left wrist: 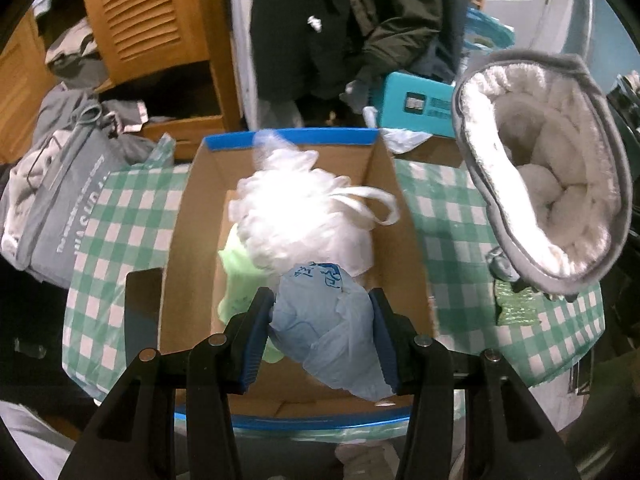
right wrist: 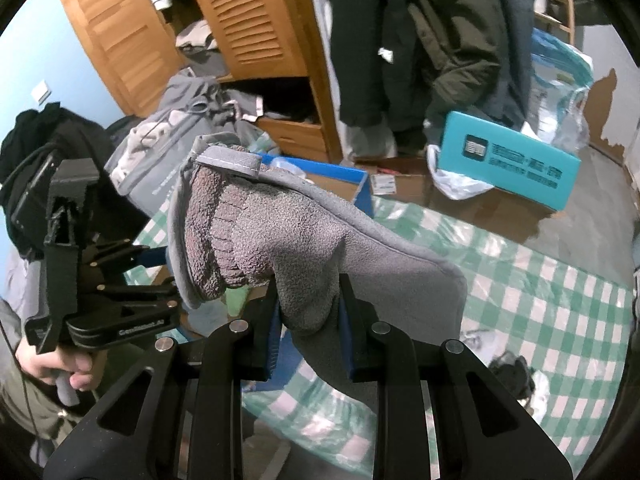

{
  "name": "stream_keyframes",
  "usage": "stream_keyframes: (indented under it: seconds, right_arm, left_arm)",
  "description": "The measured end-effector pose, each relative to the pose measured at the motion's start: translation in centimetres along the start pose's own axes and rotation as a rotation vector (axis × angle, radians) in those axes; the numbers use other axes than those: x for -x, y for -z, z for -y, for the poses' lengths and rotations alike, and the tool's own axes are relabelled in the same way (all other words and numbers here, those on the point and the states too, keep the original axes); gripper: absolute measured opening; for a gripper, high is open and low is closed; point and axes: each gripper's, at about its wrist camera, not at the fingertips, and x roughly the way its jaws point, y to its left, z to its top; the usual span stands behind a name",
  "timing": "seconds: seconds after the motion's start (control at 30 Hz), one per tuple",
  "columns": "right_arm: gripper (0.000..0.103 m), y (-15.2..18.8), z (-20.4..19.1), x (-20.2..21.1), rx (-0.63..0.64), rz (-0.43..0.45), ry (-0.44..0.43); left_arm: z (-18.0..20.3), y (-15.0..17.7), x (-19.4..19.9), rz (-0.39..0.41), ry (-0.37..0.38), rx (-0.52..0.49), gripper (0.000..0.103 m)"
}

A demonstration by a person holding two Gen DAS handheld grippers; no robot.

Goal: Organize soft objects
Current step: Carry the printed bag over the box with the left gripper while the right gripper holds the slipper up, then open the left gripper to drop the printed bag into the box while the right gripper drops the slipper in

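Observation:
My left gripper (left wrist: 322, 316) is shut on a crumpled light blue plastic bag (left wrist: 328, 320), held over the near end of an open cardboard box (left wrist: 192, 216) with blue edges. Inside the box lie a white plastic bag (left wrist: 304, 216) and a pale green bag (left wrist: 236, 280). My right gripper (right wrist: 308, 312) is shut on a grey fleece mitten (right wrist: 304, 240), lifted above the cloth; its white fluffy lining shows in the left wrist view as the mitten (left wrist: 548, 168) hanging to the right of the box. The left gripper (right wrist: 120, 280), in a person's hand (right wrist: 60, 372), appears at the left of the right wrist view.
A green and white checked cloth (left wrist: 448, 216) covers the surface under the box. A grey bag (left wrist: 60, 216) lies at the left, a teal box (right wrist: 508, 164) behind, wooden louvred cabinet doors (right wrist: 248, 16) and hanging dark coats (right wrist: 440, 40) beyond. Small dark items (right wrist: 512, 376) lie on the cloth at the right.

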Motion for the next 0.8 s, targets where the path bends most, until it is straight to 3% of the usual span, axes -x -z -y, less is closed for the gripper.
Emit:
stream_keyframes:
  seconds: [0.43,0.8]
  right_arm:
    - [0.023,-2.0,-5.7,-5.3,0.078,-0.076,-0.044]
    - [0.023,-2.7,-8.7,-10.1,0.107,-0.144,-0.022]
  left_arm:
    - [-5.1,1.1,-1.5,-0.034,-0.053,0.088,0.049]
    - [-7.7,2.0,-3.3,-0.081,-0.074,0.145,0.049]
